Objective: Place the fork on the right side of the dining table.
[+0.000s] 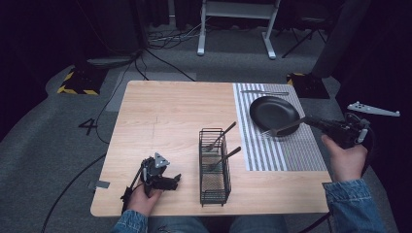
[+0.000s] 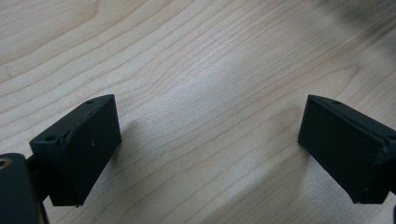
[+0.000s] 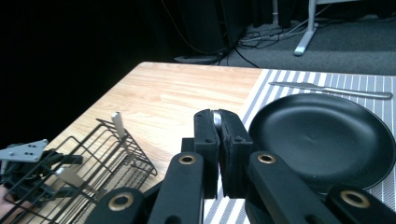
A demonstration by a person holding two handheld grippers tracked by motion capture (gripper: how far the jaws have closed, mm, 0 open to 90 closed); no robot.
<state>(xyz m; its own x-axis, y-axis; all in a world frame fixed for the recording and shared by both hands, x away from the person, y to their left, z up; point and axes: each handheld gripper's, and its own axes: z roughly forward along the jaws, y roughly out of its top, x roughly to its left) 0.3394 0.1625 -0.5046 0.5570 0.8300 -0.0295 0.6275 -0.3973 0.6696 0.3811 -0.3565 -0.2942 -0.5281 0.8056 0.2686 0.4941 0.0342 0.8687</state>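
Observation:
My right gripper point(image 1: 308, 121) is shut on the handle of a metal fork point(image 1: 283, 128), held roughly level to the right of the table. The tines point left over the near rim of a black plate point(image 1: 274, 114). In the right gripper view its pads point(image 3: 232, 140) press on the fork's handle end point(image 3: 216, 118), with the plate point(image 3: 327, 140) just beyond. A black wire basket point(image 1: 214, 167) stands at mid-table, holding two utensils point(image 1: 221, 136) that lean to the right. My left gripper point(image 1: 163, 178) rests open near the front left edge, with only bare wood between its fingers point(image 2: 84, 149).
A striped placemat point(image 1: 301, 150) covers the table's right part, under the plate. A knife point(image 1: 265, 92) lies at its far end. The wooden tabletop point(image 1: 165, 111) is bare to the left of the basket. White stand legs point(image 1: 201, 29) and cables are on the floor behind.

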